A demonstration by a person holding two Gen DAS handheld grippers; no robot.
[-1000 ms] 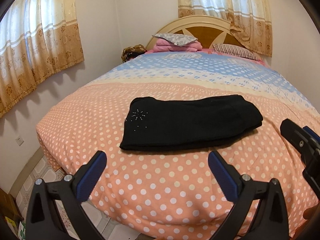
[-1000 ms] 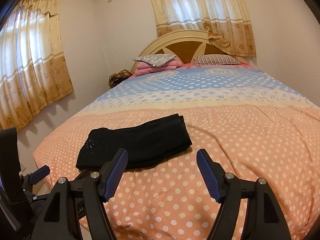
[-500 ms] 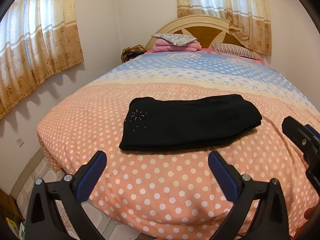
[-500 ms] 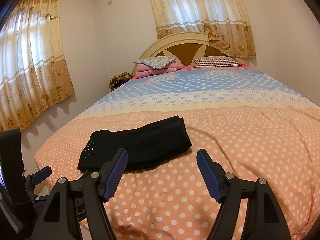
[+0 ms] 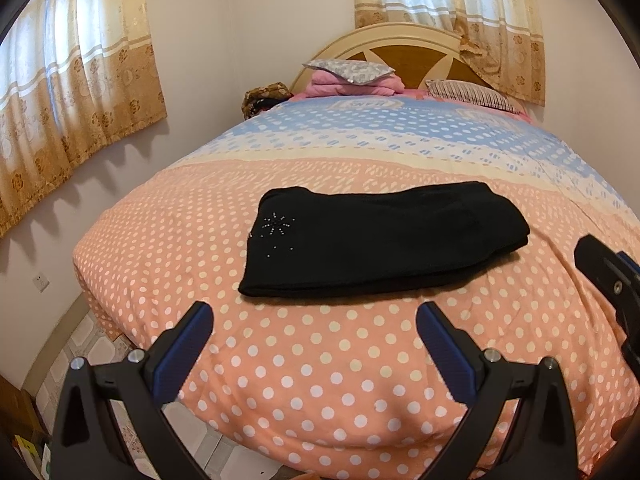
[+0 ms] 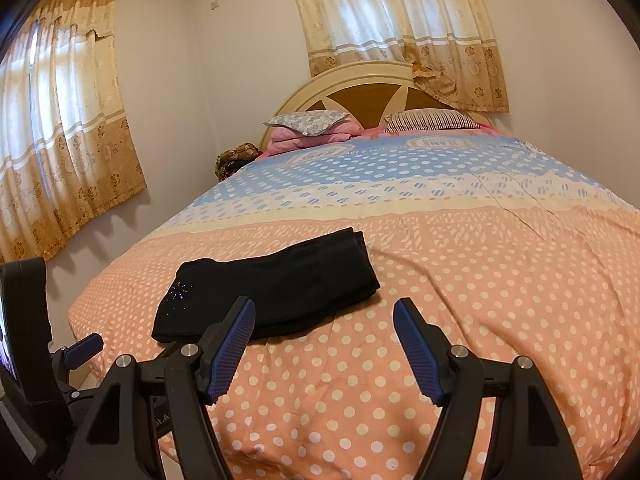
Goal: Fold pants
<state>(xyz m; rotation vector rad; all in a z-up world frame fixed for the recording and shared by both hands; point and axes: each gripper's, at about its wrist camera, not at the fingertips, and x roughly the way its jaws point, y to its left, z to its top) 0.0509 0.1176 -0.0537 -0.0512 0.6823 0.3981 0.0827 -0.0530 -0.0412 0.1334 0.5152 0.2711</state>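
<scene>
Pants [image 5: 380, 240], black and folded into a flat rectangle, lie on the peach polka-dot part of the bed [image 5: 320, 380], near its foot edge. The left claw [image 5: 314, 326] hangs released just short of them, jaws spread wide with nothing between, clear of the cloth. The right claw [image 6: 324, 320] is likewise released and empty, held off to the pants' right end, its left fingertip [image 6: 236, 328] overlapping them in view. A rhinestone star [image 5: 278, 226] marks the pants' left end. Farther off, pillows [image 6: 432, 120] rest against the headboard [image 6: 360, 92], with curtains [image 6: 400, 20] behind.
</scene>
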